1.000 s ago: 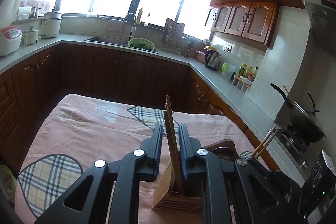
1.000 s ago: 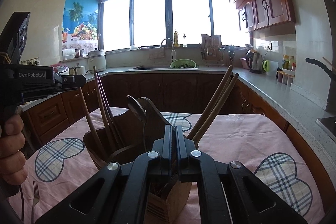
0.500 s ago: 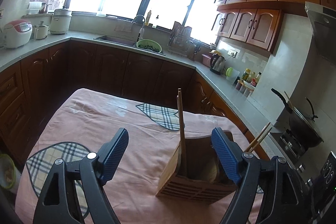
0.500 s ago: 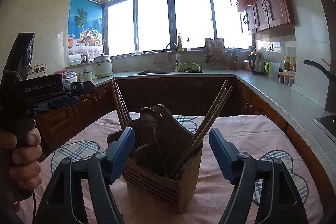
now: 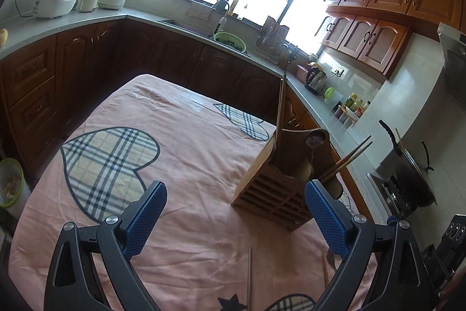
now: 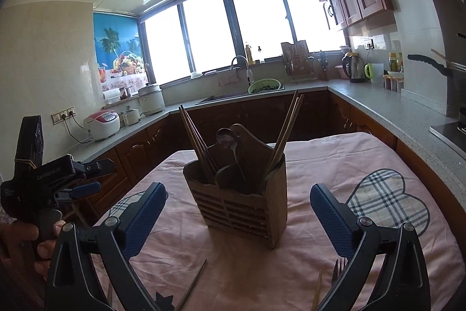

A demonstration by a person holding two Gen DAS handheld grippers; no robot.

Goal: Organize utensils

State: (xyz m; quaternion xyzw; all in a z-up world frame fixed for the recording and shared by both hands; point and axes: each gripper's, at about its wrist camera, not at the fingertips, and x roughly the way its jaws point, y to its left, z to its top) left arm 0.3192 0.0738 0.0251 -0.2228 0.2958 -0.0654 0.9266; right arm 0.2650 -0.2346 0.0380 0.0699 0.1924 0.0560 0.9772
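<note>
fig. both wrist views, just after a drop-off. my left gripper (image 5: pixel 234 214) and right gripper (image 6: pixel 237 212) are released: their jaws have just been opening, from clenched a second ago to wide apart, and nothing lies between the blue pads (image 5: pixel 145 219). a second ago the left one pinched chopsticks over the holder; now both have backed away from it. the wooden utensil holder (image 6: pixel 241 203) stands upright on the pink-clothed worktop (image 5: pixel 186 153), at 12 o'clock of the right gripper and at about 1 o'clock of the left. it carries the left chopstick pair (image 6: pixel 195 139), a metal spoon (image 6: pixel 225 137) in the middle section and the right chopstick pair (image 6: pixel 285 130). i judge those deliveries done. still loose on the cloth, near the gripper bases at 6 o'clock: one chopstick (image 6: pixel 192 283), another stick (image 6: pixel 317 290) and a fork (image 6: pixel 339 267). these look like the next pickups. the other handheld unit (image 6: pixel 49 177) shows at 9 o'clock.
</note>
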